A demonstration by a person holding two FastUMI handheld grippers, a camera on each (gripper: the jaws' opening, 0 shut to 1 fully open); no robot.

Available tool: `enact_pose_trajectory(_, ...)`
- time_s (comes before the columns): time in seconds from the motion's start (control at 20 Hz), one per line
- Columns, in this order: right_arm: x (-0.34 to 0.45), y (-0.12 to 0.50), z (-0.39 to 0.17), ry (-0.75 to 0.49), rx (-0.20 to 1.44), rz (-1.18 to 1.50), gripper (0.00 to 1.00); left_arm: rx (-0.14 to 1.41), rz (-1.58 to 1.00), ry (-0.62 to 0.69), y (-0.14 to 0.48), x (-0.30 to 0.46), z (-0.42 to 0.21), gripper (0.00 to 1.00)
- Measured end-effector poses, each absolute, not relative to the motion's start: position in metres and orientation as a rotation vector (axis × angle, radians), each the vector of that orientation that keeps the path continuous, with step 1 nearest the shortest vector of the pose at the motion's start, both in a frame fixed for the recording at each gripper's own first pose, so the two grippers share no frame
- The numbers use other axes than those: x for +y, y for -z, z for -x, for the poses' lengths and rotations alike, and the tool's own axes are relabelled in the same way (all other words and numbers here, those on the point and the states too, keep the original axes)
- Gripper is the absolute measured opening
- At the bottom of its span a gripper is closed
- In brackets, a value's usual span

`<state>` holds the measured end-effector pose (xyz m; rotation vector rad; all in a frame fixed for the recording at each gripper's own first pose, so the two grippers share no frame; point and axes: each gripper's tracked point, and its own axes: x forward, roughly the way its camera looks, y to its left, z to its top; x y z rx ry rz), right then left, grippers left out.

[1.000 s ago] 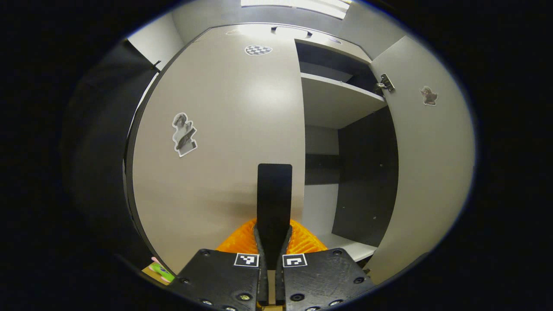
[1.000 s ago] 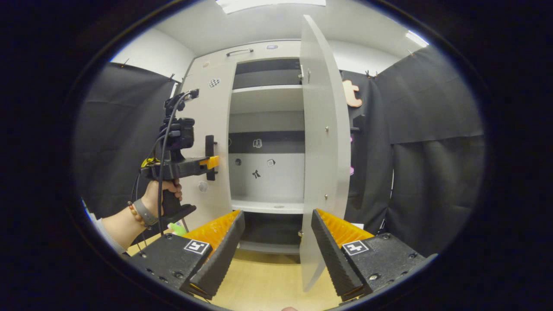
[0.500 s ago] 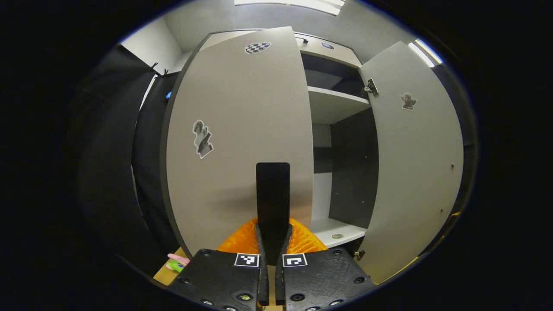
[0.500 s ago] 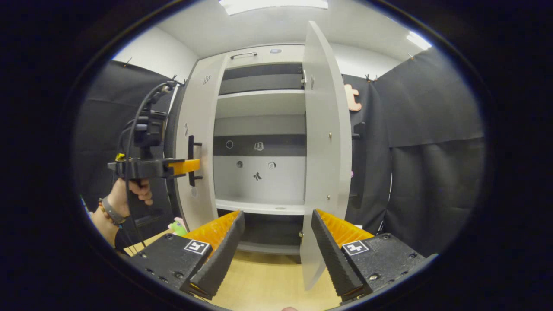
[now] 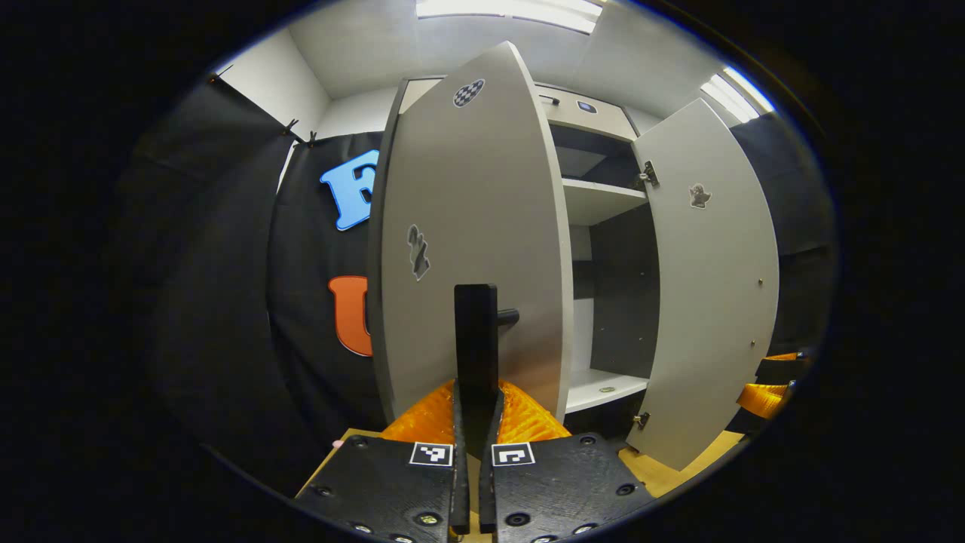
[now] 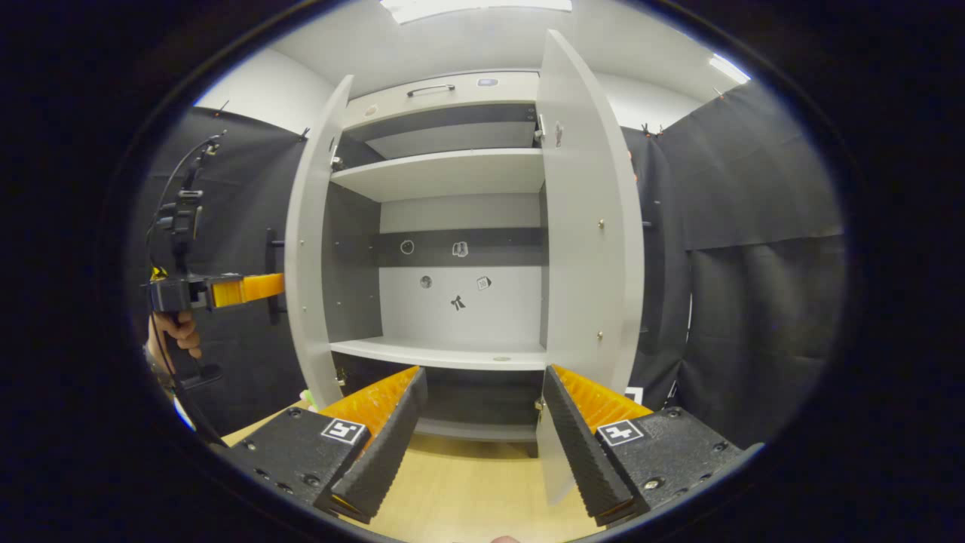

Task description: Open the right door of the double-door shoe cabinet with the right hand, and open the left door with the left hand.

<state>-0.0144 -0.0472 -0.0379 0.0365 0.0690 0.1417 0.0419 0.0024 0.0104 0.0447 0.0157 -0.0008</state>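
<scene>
With the right grey cabinet door [image 6: 584, 249] already wide, the left gripper [image 5: 476, 422] clamps the black bar handle [image 5: 476, 339] of the left grey cabinet door [image 5: 475, 226], mid-swing. The right gripper [image 6: 482, 422] hangs open-jawed, holding nothing. Next move likely: finish the swing, then let go.

You are facing a booth hung with black cloth [image 6: 754, 188] on both sides, pinned up along its top edge and falling in loose folds. Above the cloth, a plain white wall [image 6: 249, 87] meets a pale ceiling [image 5: 354, 45]. Long ceiling lights [image 6: 475, 6] glow overhead, and another strip [image 5: 727, 90] shows off to one side. Below you, the floor [image 6: 467, 490] is light wood-coloured and smooth.
</scene>
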Motion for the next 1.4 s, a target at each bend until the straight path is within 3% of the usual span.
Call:
enact_pose_trajectory(0.75, -0.008, 0.040, -0.003, -0.178, 0.072, -0.033, 0.96, 0.019, -0.006, -0.116, -0.012, 0.098, -0.023, 0.01)
enact_pose_trajectory(1.15, -0.005, 0.038, 0.000, -0.167, 0.077, -0.019, 0.96, 0.001, 0.055, 0.001, -0.012, 0.114, -0.029, 0.00)
enact_pose_trajectory(1.4, -0.003, 0.038, 0.002, -0.158, 0.076, -0.013, 0.96, 0.002, 0.017, -0.029, -0.001, 0.114, -0.004, 0.04)
